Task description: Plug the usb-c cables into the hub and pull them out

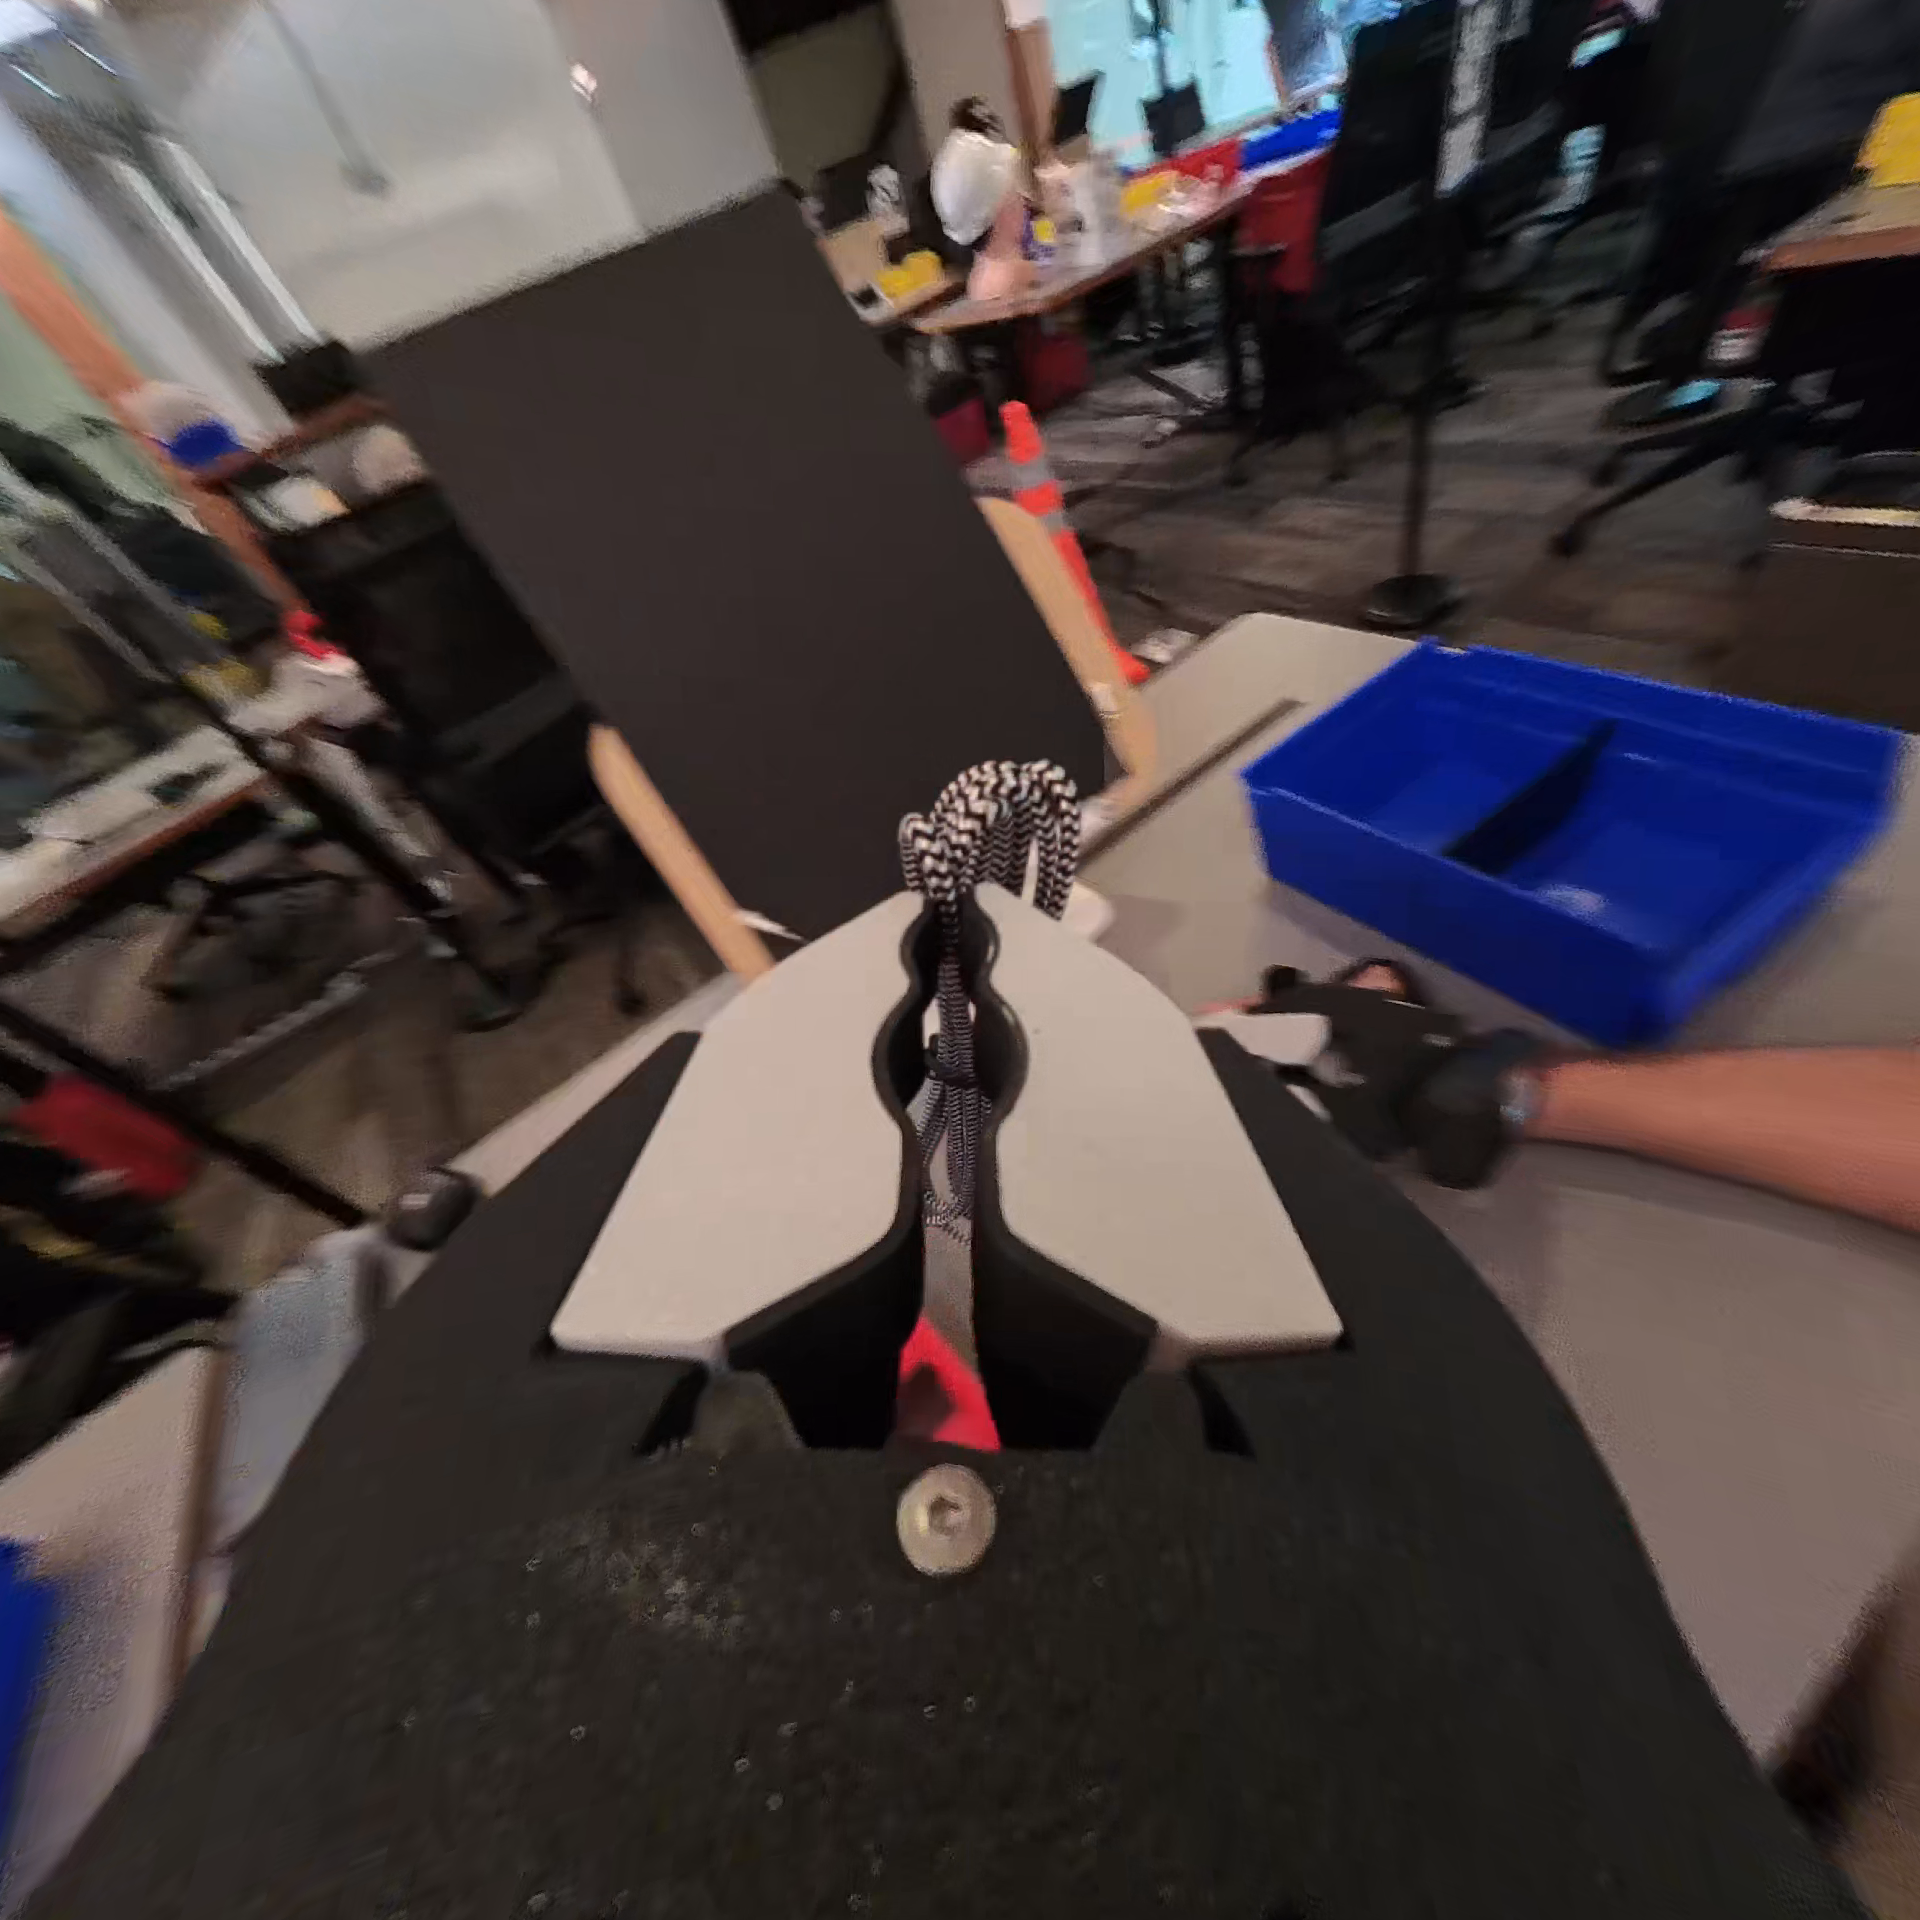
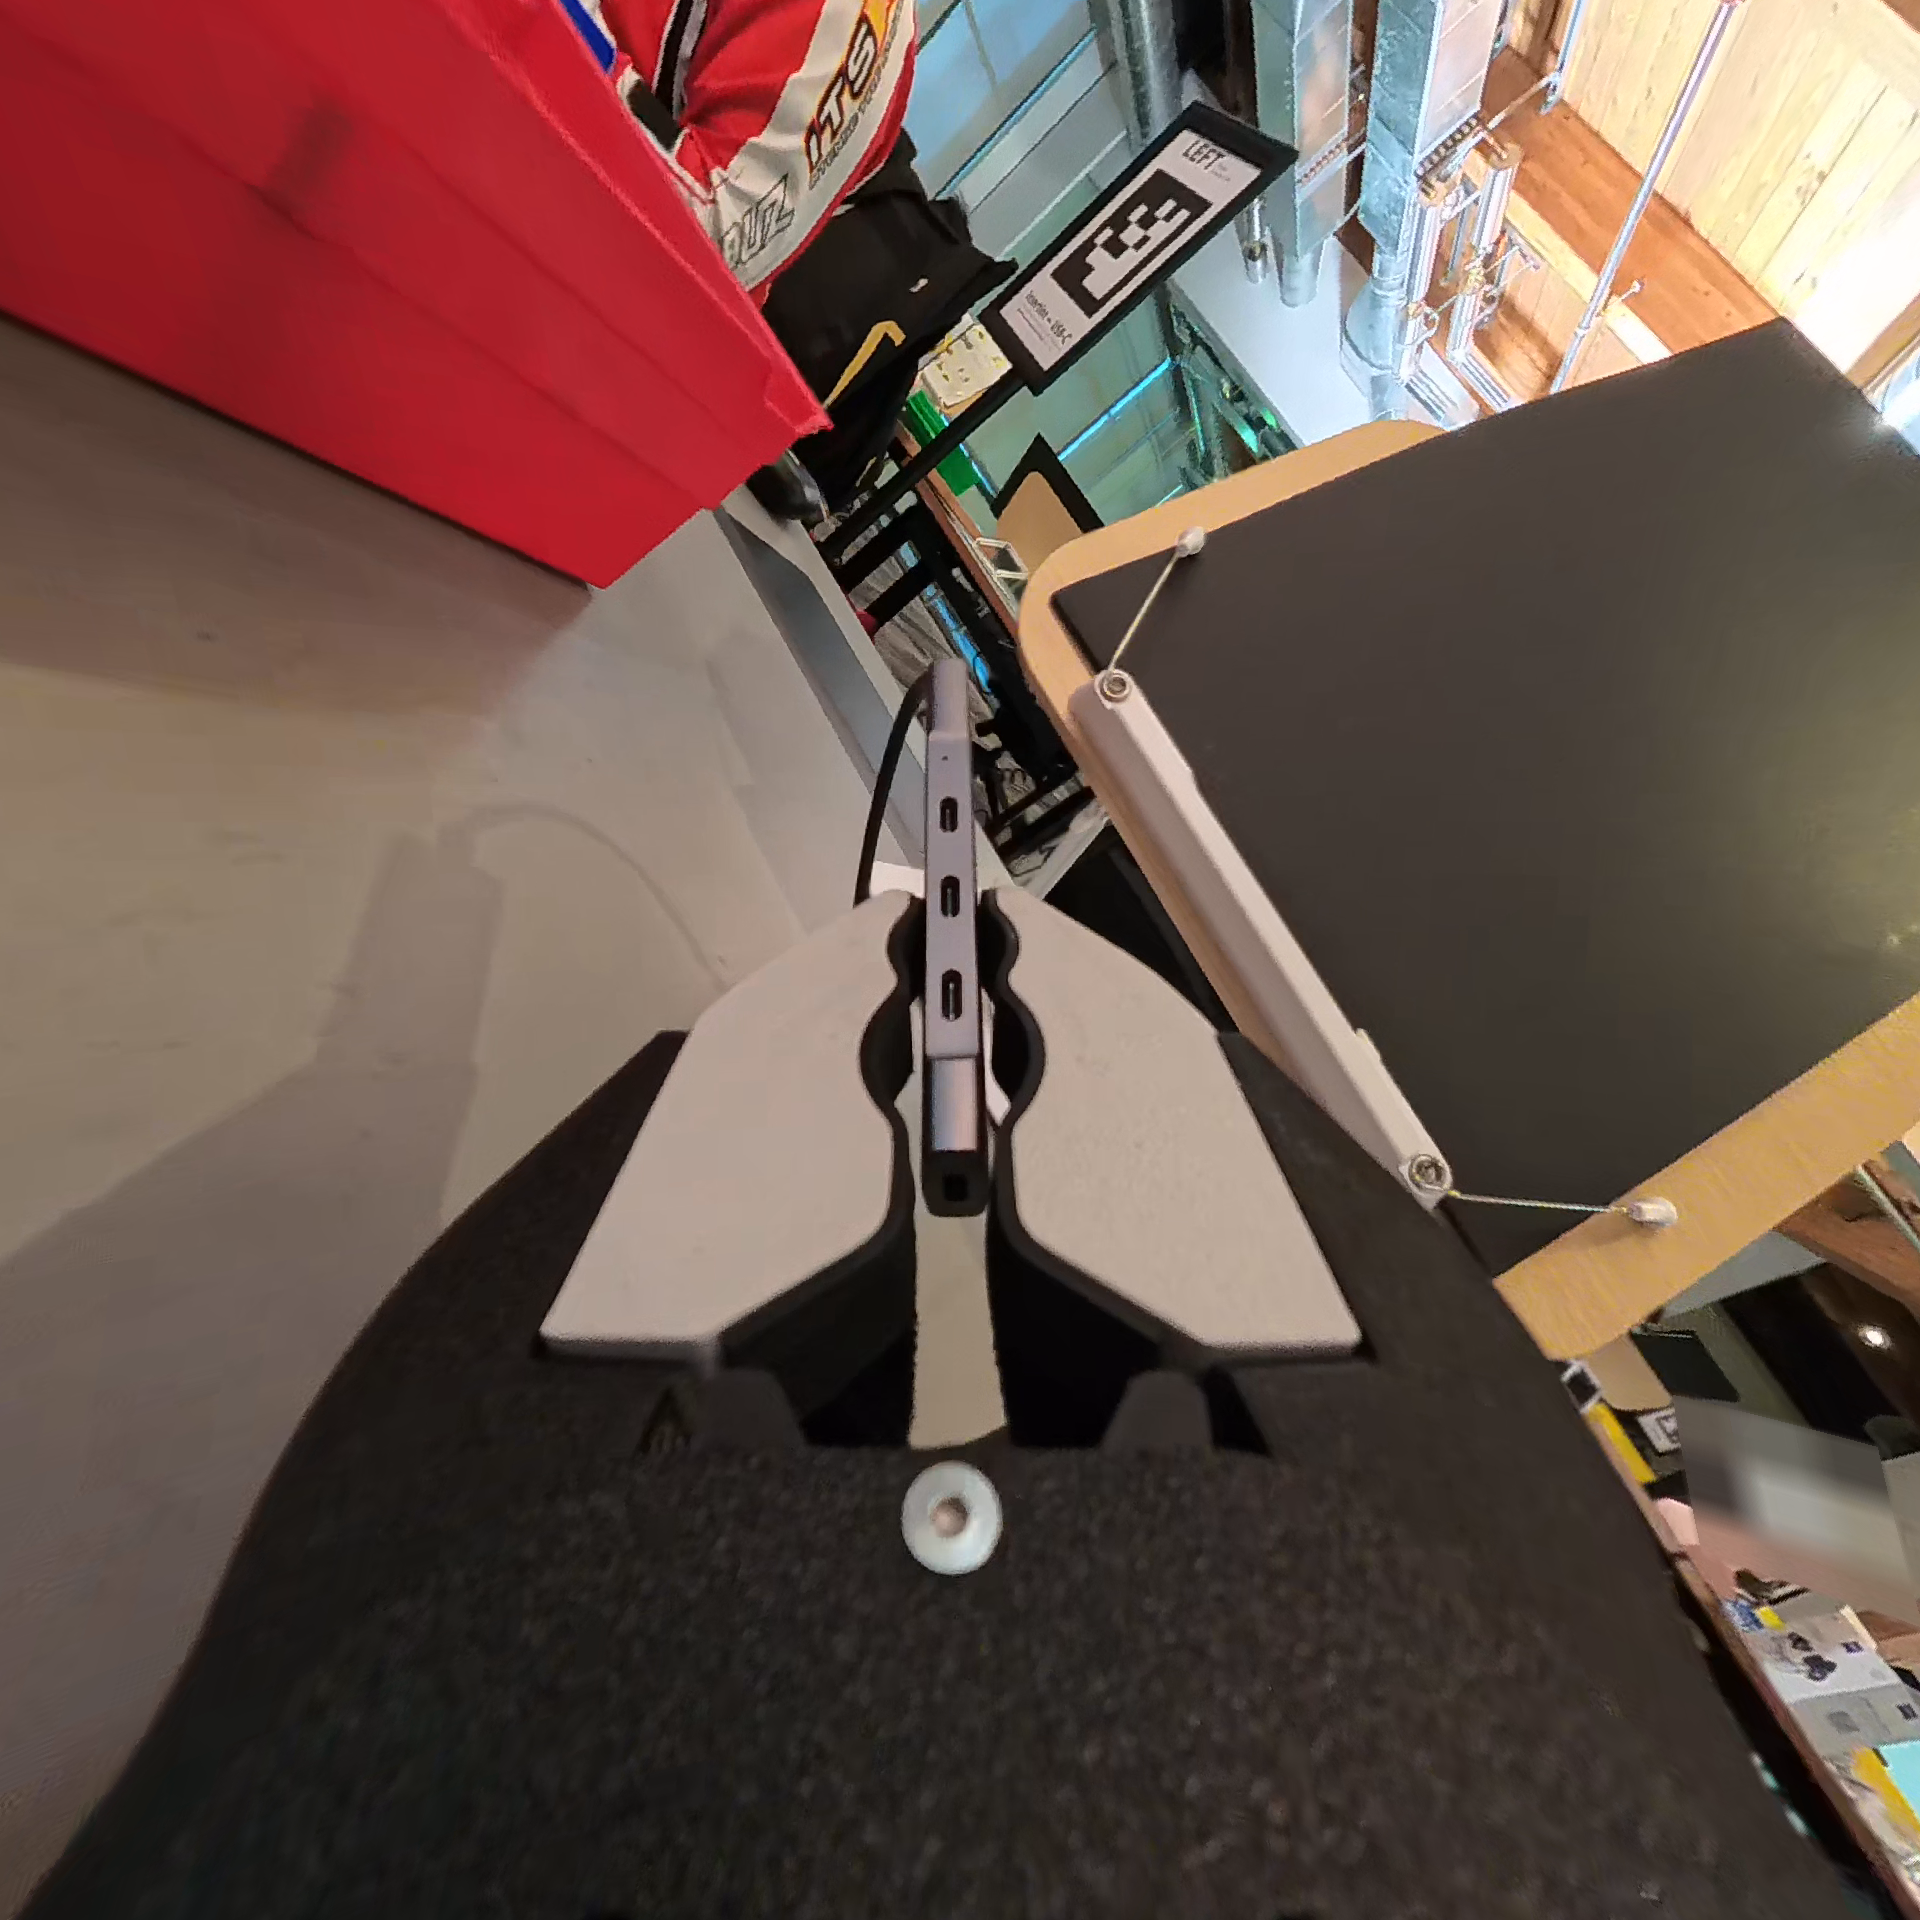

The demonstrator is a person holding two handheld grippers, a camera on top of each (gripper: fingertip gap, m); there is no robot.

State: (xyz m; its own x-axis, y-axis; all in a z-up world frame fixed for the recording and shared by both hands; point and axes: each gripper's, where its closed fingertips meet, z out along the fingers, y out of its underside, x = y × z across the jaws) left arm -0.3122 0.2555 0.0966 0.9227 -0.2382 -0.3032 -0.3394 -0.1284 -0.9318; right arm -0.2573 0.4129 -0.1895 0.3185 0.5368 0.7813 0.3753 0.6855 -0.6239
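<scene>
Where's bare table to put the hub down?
Right wrist view: grey table is bare left of the right gripper, below the red bin. Left wrist view: a bare strip lies near the blue bin, but the forearm crosses it. The black board crowds the right.

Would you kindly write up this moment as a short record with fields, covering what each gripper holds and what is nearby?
left gripper: shut on a bundle of black-and-white braided cable, looped above the fingertips
right gripper: shut on the grey hub, held edge-on
hub ports: three empty slots visible along the edge facing the camera
hub lead: thin black cord running from the far end
blue bin: on the grey table, ahead and right of the left gripper, with a divider
red bin: on the table, upper left in the right wrist view
plugging: no cable in the hub yet
</scene>
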